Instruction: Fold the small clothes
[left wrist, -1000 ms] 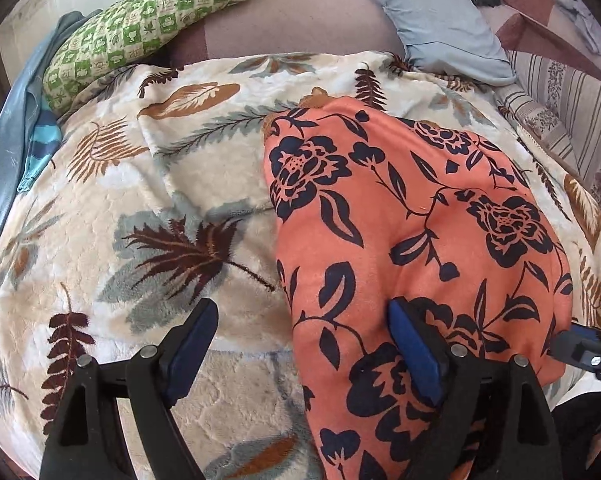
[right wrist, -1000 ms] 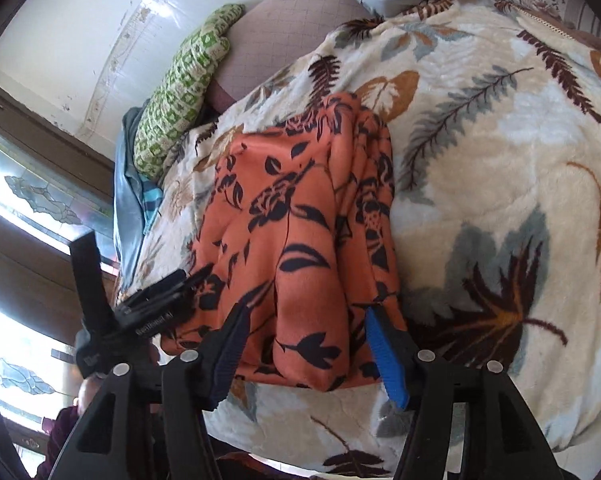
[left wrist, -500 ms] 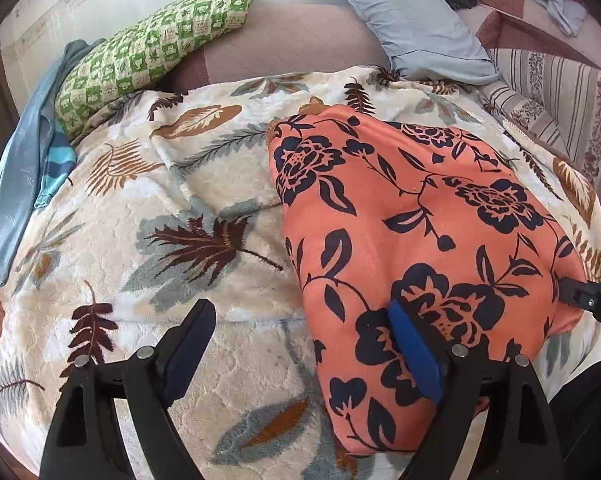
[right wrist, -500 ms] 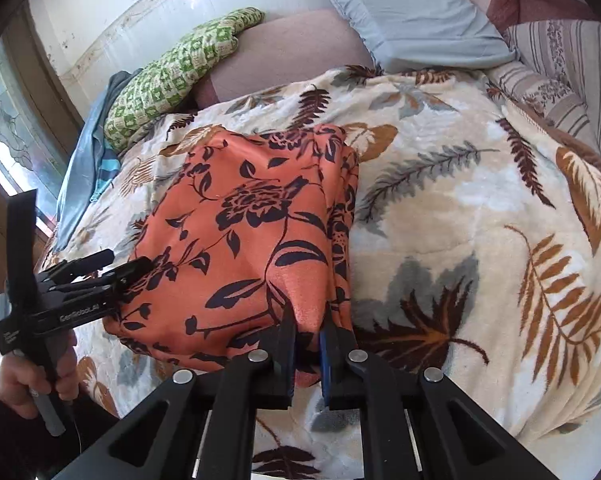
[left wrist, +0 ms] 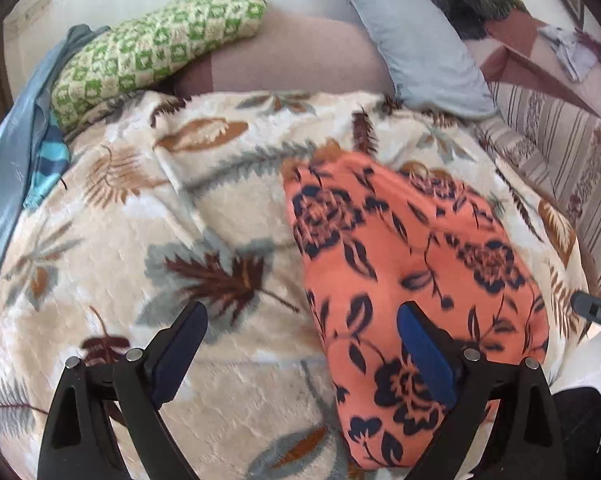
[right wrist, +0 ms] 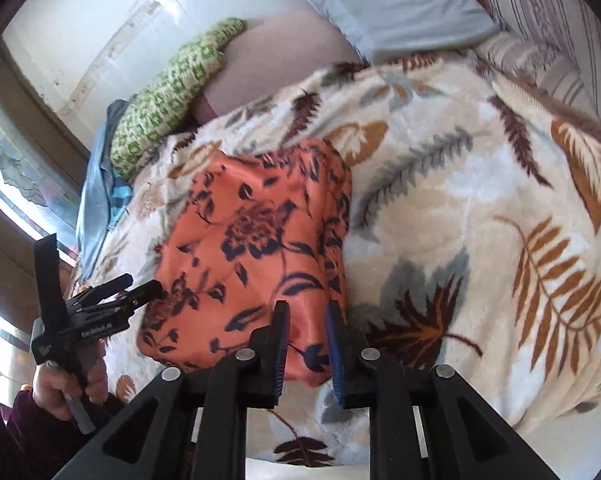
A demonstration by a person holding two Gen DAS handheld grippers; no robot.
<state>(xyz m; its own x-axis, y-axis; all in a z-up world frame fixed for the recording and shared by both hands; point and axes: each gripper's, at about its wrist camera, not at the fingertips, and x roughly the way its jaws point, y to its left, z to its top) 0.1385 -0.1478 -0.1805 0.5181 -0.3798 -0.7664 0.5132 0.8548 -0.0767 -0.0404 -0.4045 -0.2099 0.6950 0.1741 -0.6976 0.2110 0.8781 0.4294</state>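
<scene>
Two grippers: the left gripper (left wrist: 300, 344), jaws spread wide and just widened further, holds nothing, its right finger over one orange floral garment (left wrist: 412, 272); the right gripper (right wrist: 307, 344), jaws narrow but just eased apart a little, hangs over that garment's near edge, and whether its pads pinch the cloth cannot be told. The garment, one folded piece, lies flat on one leaf-print blanket (left wrist: 140, 240). Beyond: one green checked cushion (left wrist: 156, 52), one grey pillow (left wrist: 416, 44), one blue cloth (left wrist: 16, 168) at the blanket's left edge.
</scene>
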